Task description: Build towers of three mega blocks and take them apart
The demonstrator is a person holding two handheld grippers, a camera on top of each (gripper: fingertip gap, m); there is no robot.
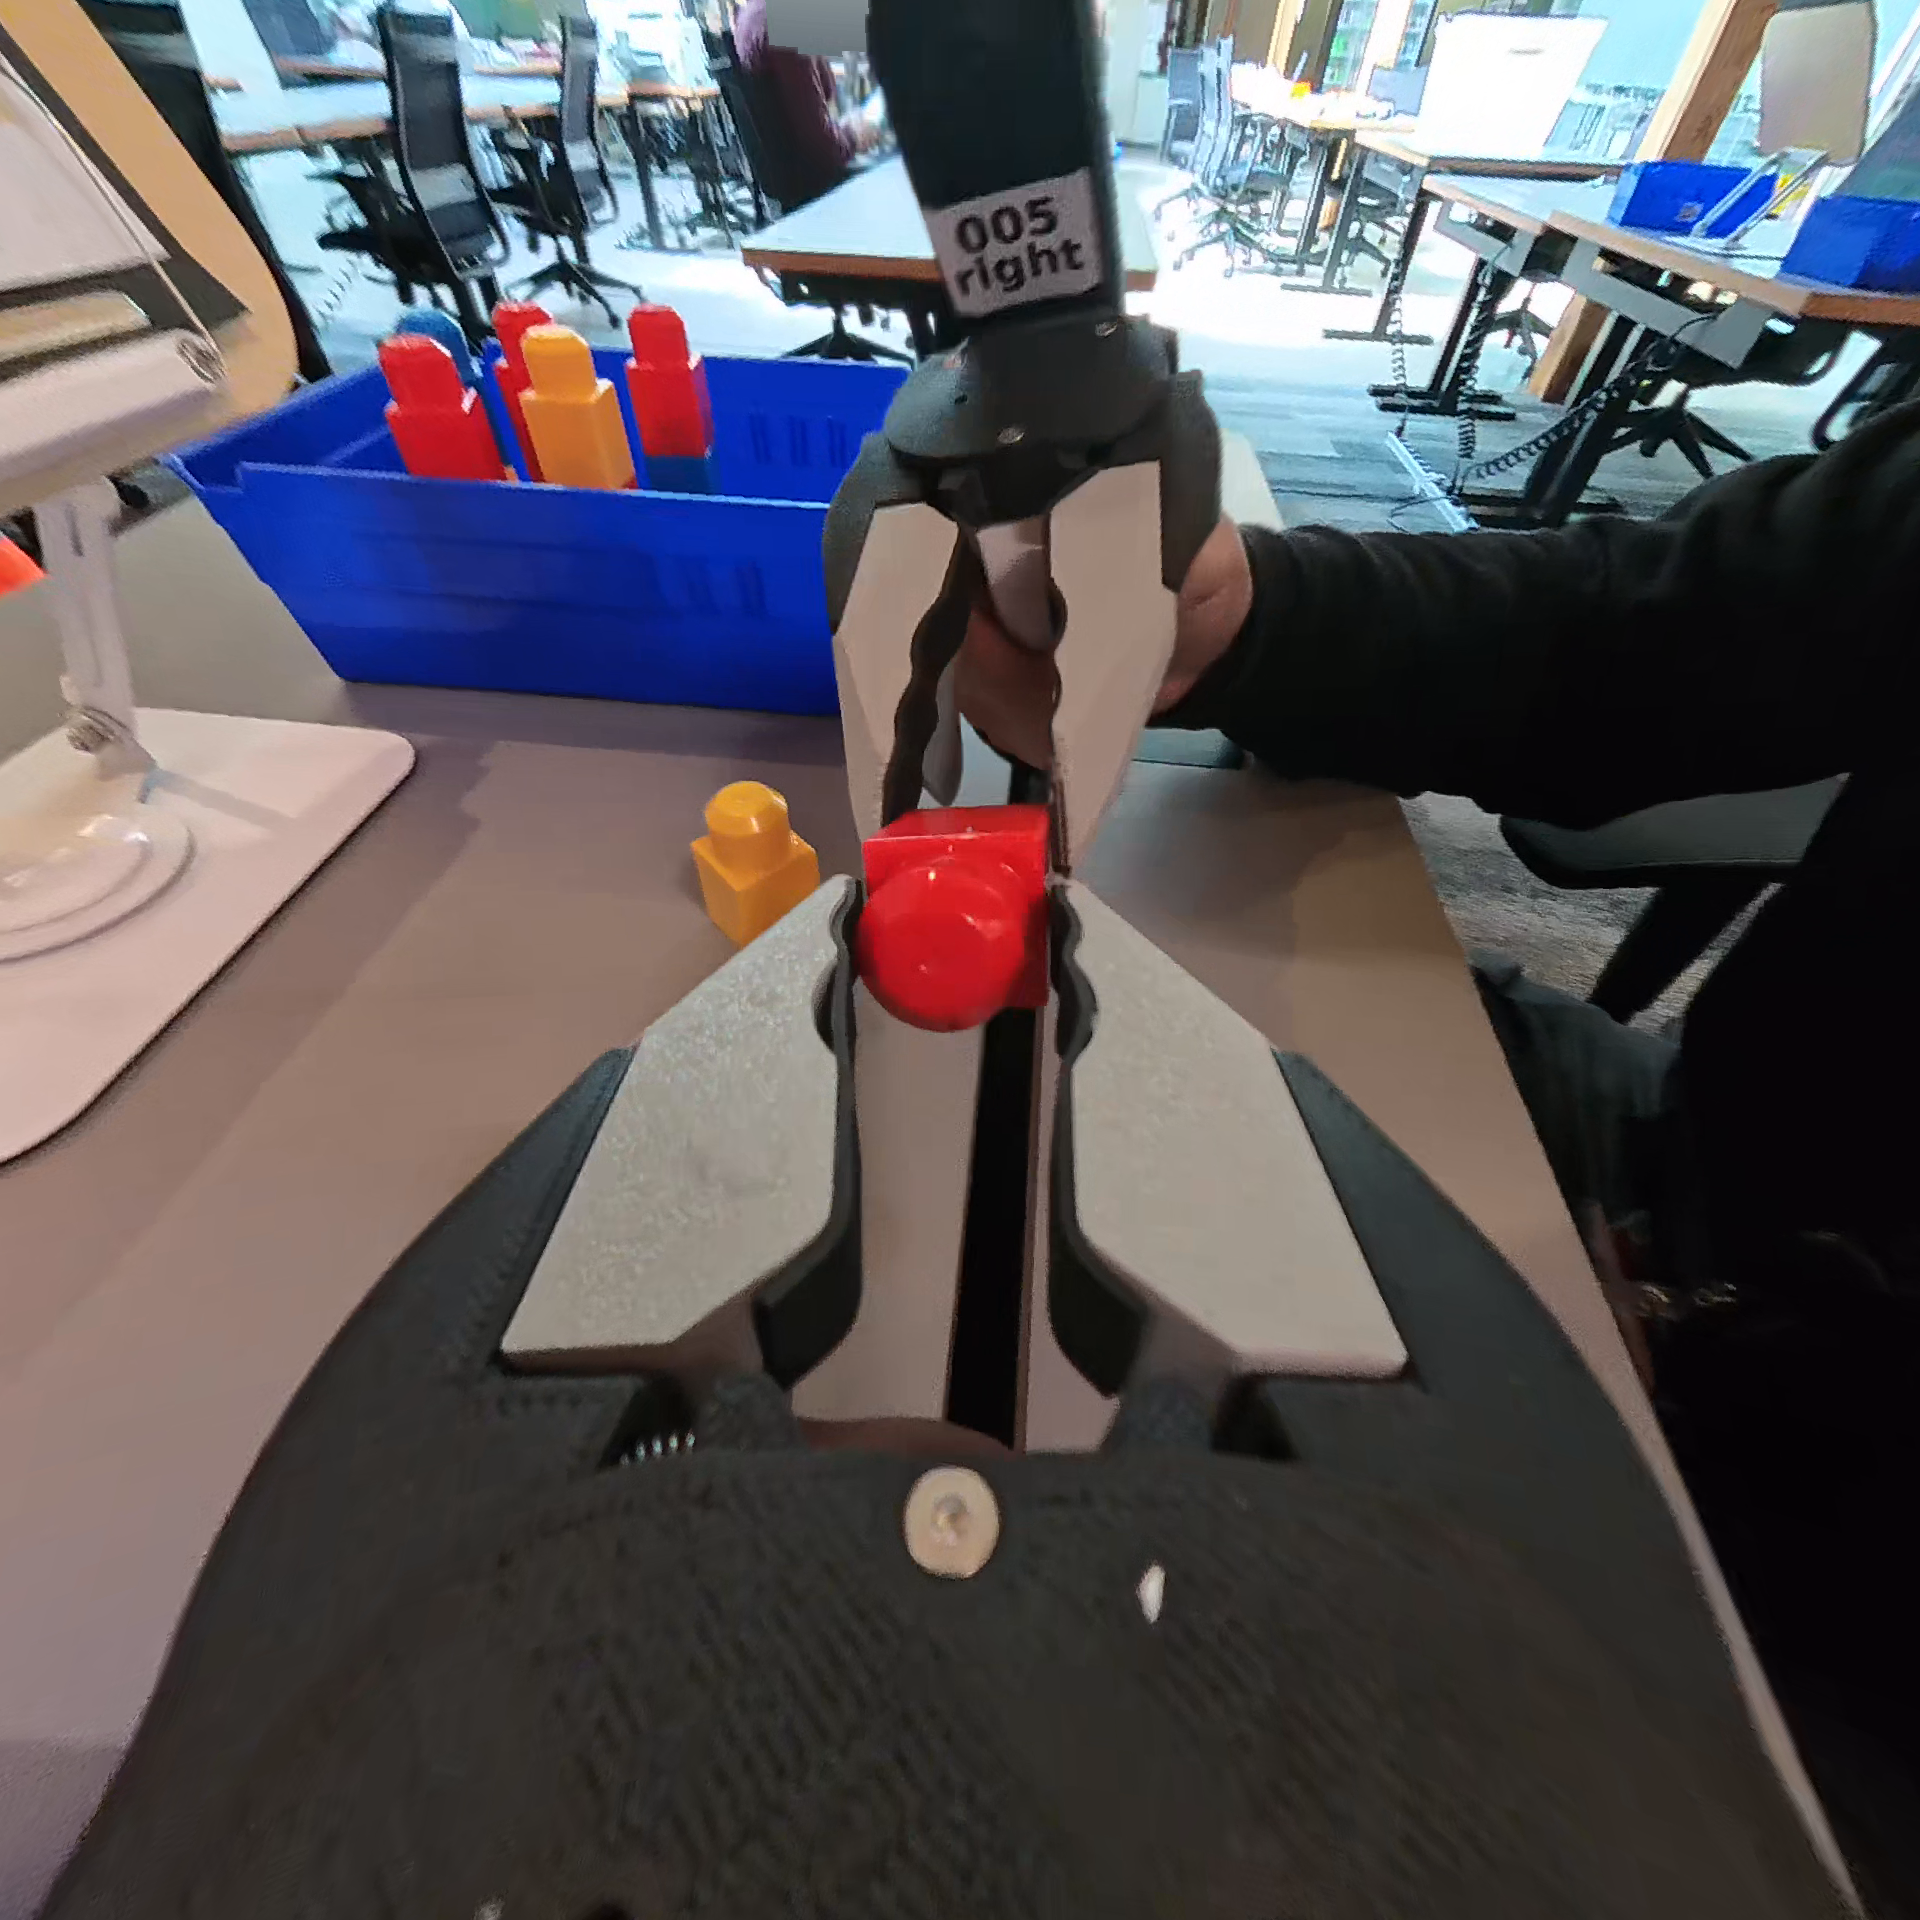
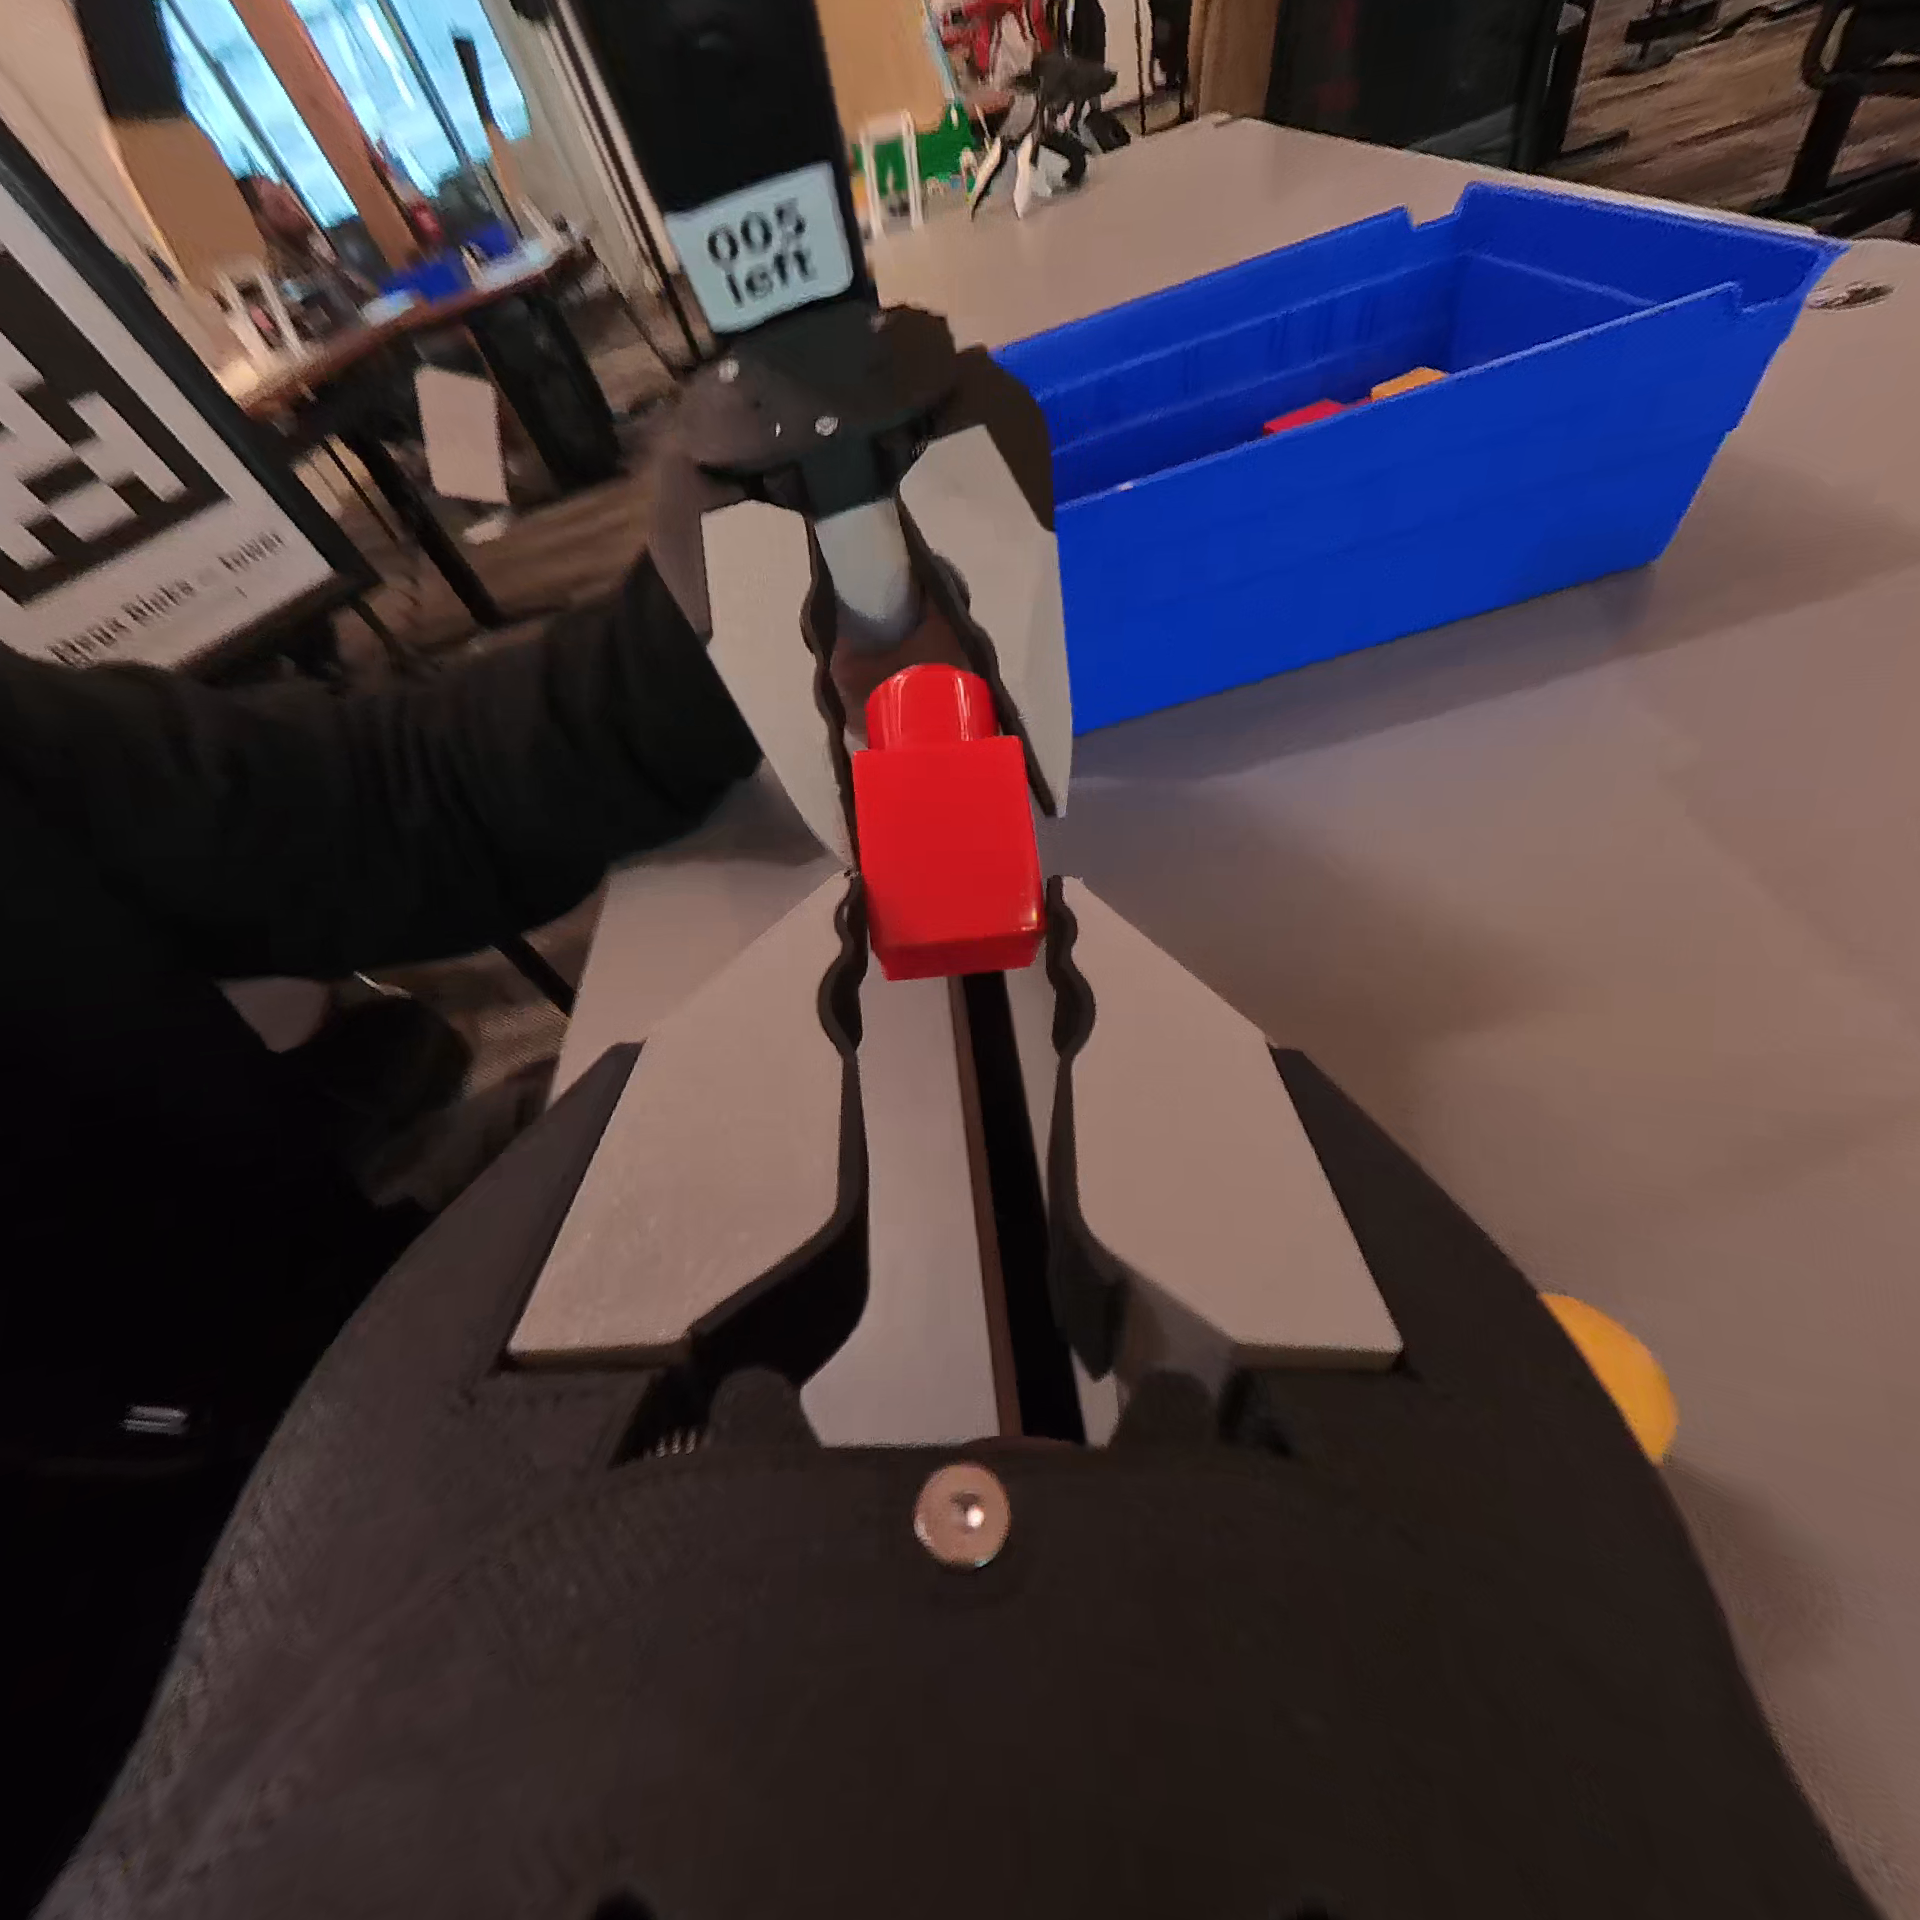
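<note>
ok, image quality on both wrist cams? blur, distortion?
Left wrist view: red block sharp, fisheye bending the blue bin, windows behind blown out. Right wrist view: red block crisp, background and left edge motion-smeared, bin slightly soft.

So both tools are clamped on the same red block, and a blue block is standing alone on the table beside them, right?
Not quite. The lone block standing on the table is yellow-orange, not blue, as the left wrist view shows. The rest holds: the left tool and right tool are both clamped on one red block.
</note>
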